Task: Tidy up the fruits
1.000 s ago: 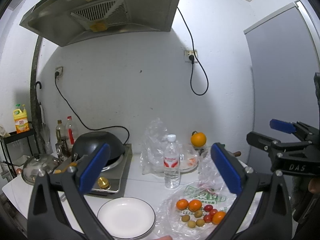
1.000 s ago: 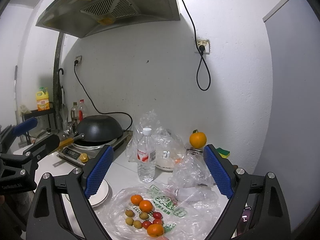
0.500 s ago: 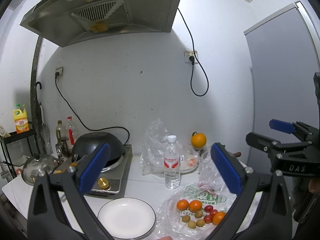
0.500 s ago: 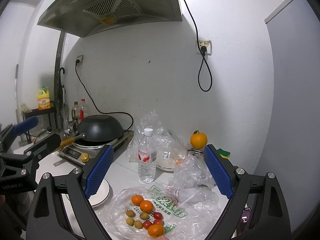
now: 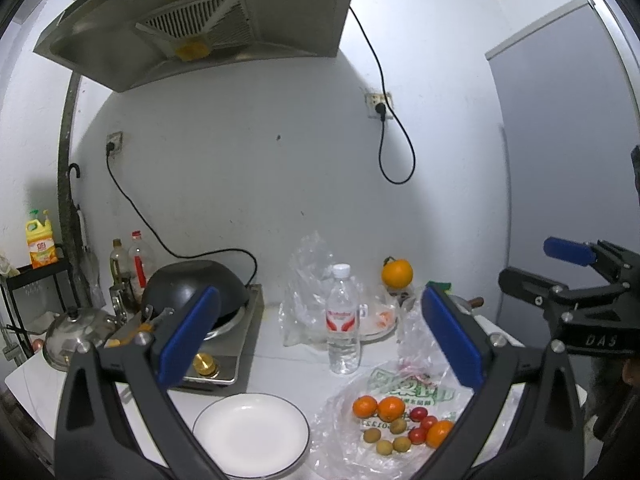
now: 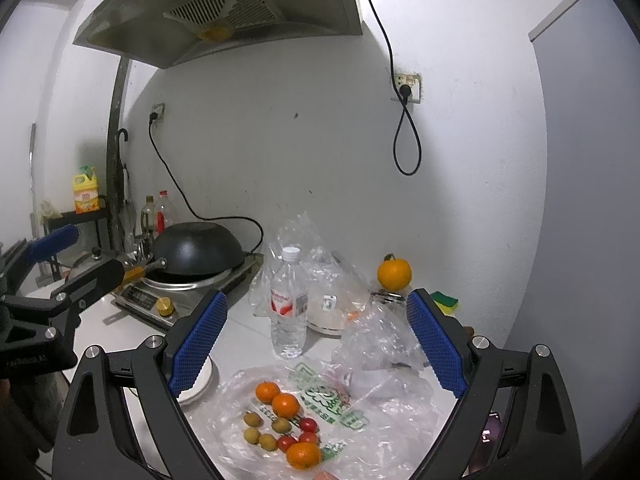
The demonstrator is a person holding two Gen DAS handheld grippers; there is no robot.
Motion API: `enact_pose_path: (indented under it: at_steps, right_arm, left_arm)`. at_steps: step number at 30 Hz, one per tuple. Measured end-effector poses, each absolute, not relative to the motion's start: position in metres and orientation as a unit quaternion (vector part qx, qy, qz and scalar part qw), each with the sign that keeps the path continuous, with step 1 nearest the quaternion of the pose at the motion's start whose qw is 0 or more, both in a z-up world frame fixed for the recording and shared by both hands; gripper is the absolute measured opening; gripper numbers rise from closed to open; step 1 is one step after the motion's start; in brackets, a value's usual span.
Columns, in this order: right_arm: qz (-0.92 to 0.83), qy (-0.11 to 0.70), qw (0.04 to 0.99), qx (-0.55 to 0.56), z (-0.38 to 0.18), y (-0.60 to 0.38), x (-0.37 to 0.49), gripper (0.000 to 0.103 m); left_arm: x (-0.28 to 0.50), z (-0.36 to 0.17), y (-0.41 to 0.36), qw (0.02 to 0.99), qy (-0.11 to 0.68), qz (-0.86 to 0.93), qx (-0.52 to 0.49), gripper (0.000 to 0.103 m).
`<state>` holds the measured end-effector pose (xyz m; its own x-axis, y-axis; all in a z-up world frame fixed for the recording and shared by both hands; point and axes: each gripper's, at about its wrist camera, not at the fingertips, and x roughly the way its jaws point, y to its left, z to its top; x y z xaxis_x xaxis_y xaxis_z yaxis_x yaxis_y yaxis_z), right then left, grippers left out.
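Three mandarins (image 5: 391, 409), red cherry tomatoes (image 5: 418, 413) and several small tan fruits (image 5: 398, 426) lie on a flattened plastic bag (image 5: 416, 388) at the counter's front right. An empty white plate (image 5: 252, 436) sits just left of it. My left gripper (image 5: 320, 336) hangs open above both, holding nothing. In the right wrist view the mandarins (image 6: 285, 405), tomatoes (image 6: 308, 424) and tan fruits (image 6: 253, 419) lie below my open, empty right gripper (image 6: 318, 342). The plate (image 6: 196, 380) is mostly hidden behind its left finger. Another orange (image 5: 397, 274) stands at the back.
A water bottle (image 5: 342, 320) stands mid-counter with crumpled clear bags (image 5: 304, 280) behind it. A black wok (image 5: 192, 284) rests on the cooker (image 5: 224, 360) at the left, beside a kettle (image 5: 76, 332) and bottles (image 5: 138, 264). A range hood (image 5: 192, 28) hangs overhead.
Almost nothing. The scene in the right wrist view has drifted slightly upward. Both grippers stay open and empty.
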<state>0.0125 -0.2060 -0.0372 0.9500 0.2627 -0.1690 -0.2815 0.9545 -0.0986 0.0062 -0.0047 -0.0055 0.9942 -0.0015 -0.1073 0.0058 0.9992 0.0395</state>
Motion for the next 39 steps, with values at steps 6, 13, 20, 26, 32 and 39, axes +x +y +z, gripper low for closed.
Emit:
enact_pose_path:
  at_steps: [6, 13, 20, 26, 32, 39]
  right_arm:
    - [0.122, 0.131, 0.981, -0.069, -0.071, -0.226, 0.043, 0.093]
    - [0.125, 0.206, 0.967, -0.079, -0.124, -0.238, 0.073, 0.092]
    - [0.149, 0.262, 0.950, -0.075, -0.164, -0.239, 0.087, 0.088]
    - [0.173, 0.291, 0.939, -0.061, -0.184, -0.237, 0.097, 0.083]
    - [0.201, 0.323, 0.923, -0.051, -0.204, -0.230, 0.104, 0.078]
    - [0.217, 0.344, 0.913, -0.042, -0.221, -0.228, 0.111, 0.070]
  left_arm:
    - [0.026, -0.031, -0.014, 0.996, 0.077, -0.006, 0.045, 0.102]
    - [0.054, -0.065, -0.021, 0.989, 0.128, -0.010, 0.072, 0.101]
    - [0.069, -0.097, -0.031, 0.977, 0.197, -0.023, 0.078, 0.101]
    - [0.080, -0.121, -0.039, 0.967, 0.240, -0.036, 0.077, 0.094]
    - [0.089, -0.143, -0.051, 0.954, 0.282, -0.051, 0.084, 0.088]
    - [0.102, -0.167, -0.059, 0.938, 0.323, -0.060, 0.110, 0.065]
